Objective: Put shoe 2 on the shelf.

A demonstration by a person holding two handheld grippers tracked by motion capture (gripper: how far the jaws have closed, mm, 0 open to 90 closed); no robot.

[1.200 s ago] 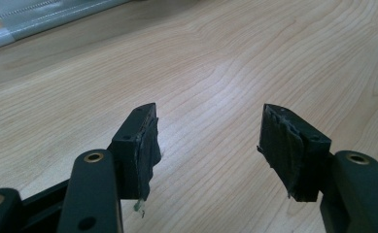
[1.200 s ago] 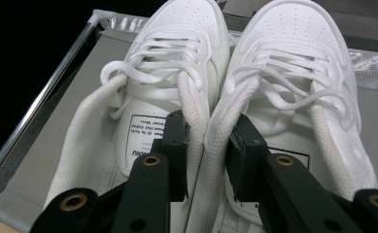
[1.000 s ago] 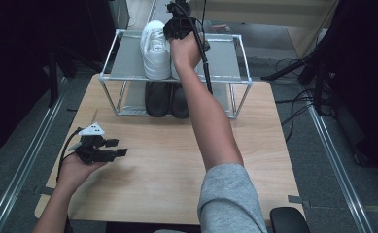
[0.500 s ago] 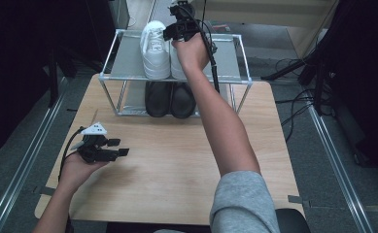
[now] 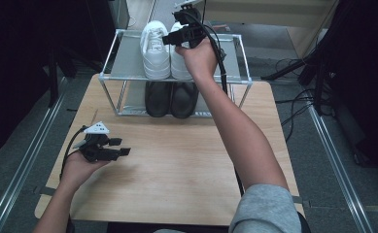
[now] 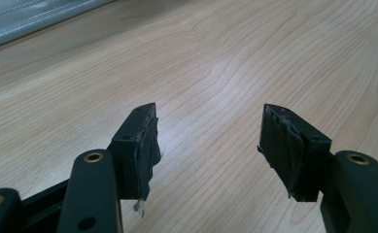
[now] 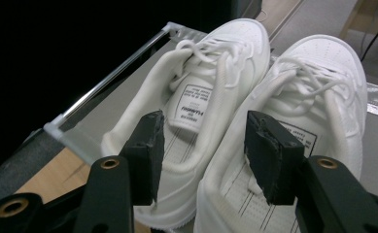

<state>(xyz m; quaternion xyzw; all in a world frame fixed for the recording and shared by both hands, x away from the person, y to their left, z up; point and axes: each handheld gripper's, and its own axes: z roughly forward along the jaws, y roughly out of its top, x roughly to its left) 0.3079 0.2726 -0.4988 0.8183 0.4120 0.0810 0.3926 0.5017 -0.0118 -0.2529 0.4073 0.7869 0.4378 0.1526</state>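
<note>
With both white sneakers sitting side by side on the top shelf of the rack (image 5: 128, 58), my right gripper (image 7: 203, 145) hovers over their heels, jaws apart and holding nothing. They've just been opening; the pads aren't pressing on anything, though the inner collars of both shoes lie under the gap.

Left white sneaker (image 7: 196, 111) is nearer the left rail, right white sneaker (image 7: 293, 131) touches it along the inner side. In the high view the right gripper (image 5: 174, 38) sits above the right shoe's heel, at the far middle of the table (image 5: 186, 179).

My read: placing is finished, the step now is backing out clean. I'd lift straight up first, then pull toward me, so neither pad snags a collar or laces and drags a shoe off line. Keep the jaws wide until clear.

Edges: the near rail of the rack runs just below the heels, so I shouldn't drop my wrist on the way back. Cable trails down my forearm close to the right rail; watch it doesn't hook the corner post. Black shoes (image 5: 171, 99) fill the lower shelf, no business there.

Open room: bare table between rack and me. My left gripper (image 6: 208, 141) rests low over the near-left wood, jaws wide, empty, well away from the rack.
</note>
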